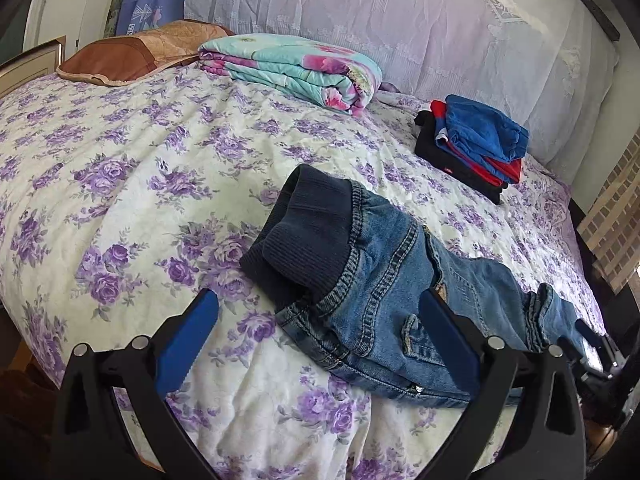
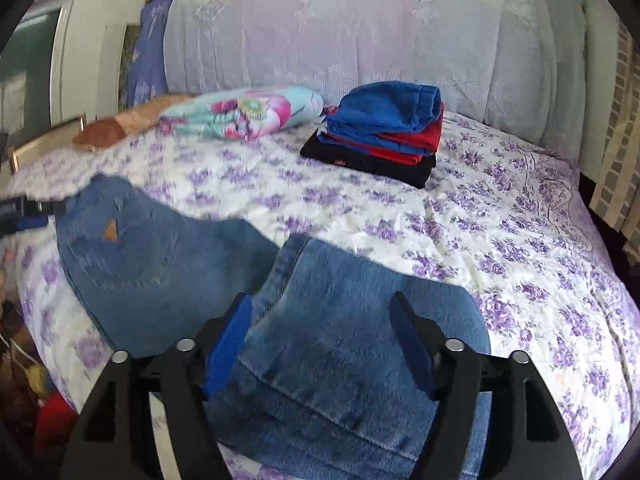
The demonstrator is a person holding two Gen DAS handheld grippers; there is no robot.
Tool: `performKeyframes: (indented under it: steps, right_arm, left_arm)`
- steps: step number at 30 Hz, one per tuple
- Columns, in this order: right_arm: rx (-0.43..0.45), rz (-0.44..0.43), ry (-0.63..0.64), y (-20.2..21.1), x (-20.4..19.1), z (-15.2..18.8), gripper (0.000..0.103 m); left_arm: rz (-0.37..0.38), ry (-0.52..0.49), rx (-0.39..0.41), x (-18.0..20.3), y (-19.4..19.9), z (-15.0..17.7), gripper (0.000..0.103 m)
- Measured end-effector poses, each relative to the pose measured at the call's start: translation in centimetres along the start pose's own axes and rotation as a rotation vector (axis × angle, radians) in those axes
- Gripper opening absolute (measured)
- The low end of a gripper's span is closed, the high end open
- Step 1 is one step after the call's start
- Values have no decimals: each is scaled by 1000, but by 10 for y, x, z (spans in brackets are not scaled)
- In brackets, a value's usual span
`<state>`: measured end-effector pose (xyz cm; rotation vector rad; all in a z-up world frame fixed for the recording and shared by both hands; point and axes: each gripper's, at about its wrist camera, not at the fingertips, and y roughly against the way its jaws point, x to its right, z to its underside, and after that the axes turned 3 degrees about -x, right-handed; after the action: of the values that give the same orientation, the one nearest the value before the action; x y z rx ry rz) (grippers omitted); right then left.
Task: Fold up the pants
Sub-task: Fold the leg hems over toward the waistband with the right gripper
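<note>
The jeans [image 1: 384,292] lie crumpled near the bed's [image 1: 120,184] front edge (waistband toward the headboard), the left hand-held gripper [image 1: 320,344] spread wide beside the waist, the right hand-held gripper [image 2: 324,340] open around a leg, gripping nothing.

The left tongs [image 1: 320,320] are held wide open and low, with the blue pads [image 1: 188,344] spread far apart. The right tongs [image 2: 324,312] are also held open and tipped down. The right tongs [image 1: 596,344] are seen at the left view's far edge.
</note>
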<state>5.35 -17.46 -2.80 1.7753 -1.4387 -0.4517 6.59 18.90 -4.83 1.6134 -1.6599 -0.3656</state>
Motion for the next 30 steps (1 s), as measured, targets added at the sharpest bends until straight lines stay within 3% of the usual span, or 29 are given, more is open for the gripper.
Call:
performKeyframes:
  steps: [5,14,19,22,30]
  right_arm:
    - [17,-106,-112,-3,18,6,80]
    - [90,-118,-147,28,25,15,88]
    - [118,-127,-179,40,33,21,90]
    - [120,-129,-197,43,37,25,90]
    - [128,-144,-251,49,48,32,91]
  left_arm:
    - [67,82,-55,-13,-13,1,98]
    - [226,259,-69,-45,-21,-2,98]
    - [266,292,-61,-46,-22,-3,98]
    - [334,315,-53,-44,-22,-5,98]
    - [337,317,-27,-36,-31,-8,96]
